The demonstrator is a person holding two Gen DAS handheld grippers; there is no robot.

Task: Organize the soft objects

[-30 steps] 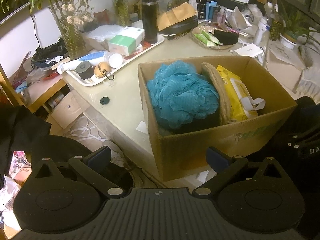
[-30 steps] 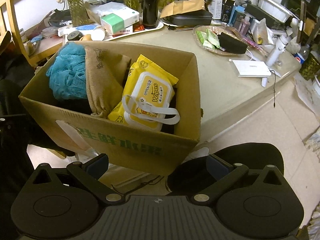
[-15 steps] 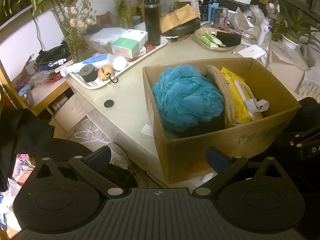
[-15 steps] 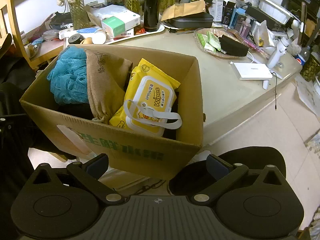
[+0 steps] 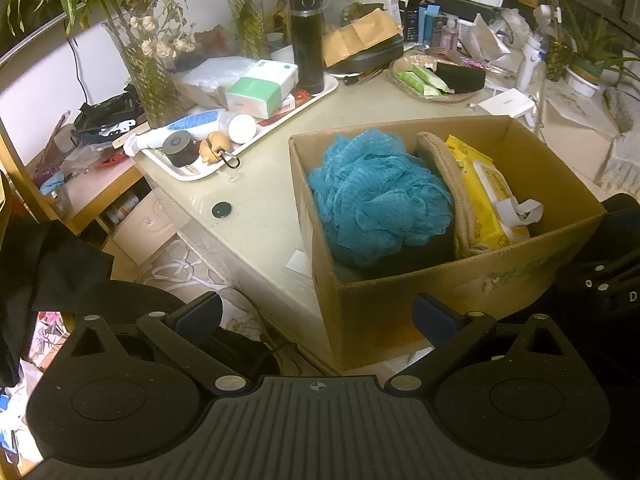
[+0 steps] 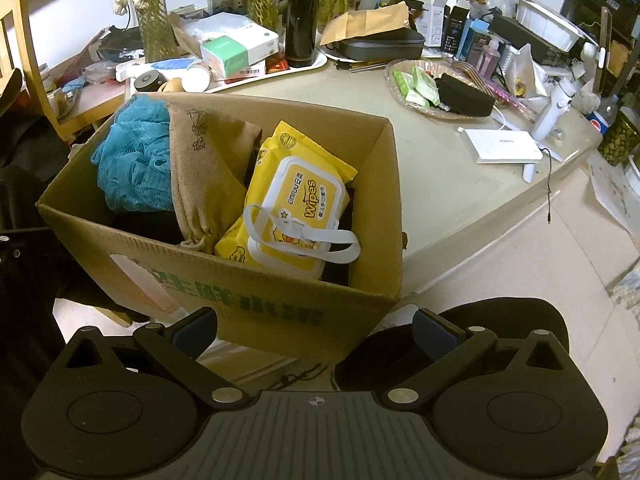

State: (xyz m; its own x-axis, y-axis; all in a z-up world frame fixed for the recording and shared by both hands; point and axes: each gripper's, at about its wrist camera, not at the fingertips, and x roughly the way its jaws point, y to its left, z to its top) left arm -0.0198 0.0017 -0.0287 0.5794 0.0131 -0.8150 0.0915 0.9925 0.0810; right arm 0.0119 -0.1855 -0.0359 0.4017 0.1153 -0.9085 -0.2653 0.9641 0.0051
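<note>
Cardboard box (image 5: 448,292) of soft items sits just beyond both grippers' spread, empty fingers (image 5: 200,314).

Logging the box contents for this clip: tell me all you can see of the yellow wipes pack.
The wipes pack is a soft yellow plastic pouch with a white flip lid printed "Wipes" and a white carry strap. It stands tilted in the cardboard box, at its right end, leaning beside the burlap bag. Neither gripper touches it.

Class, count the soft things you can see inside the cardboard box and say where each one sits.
3. In the box: a blue bath sponge at the left, a burlap pouch in the middle, a yellow wipes pack at the right. Something dark lies underneath; more may be hidden.
</note>
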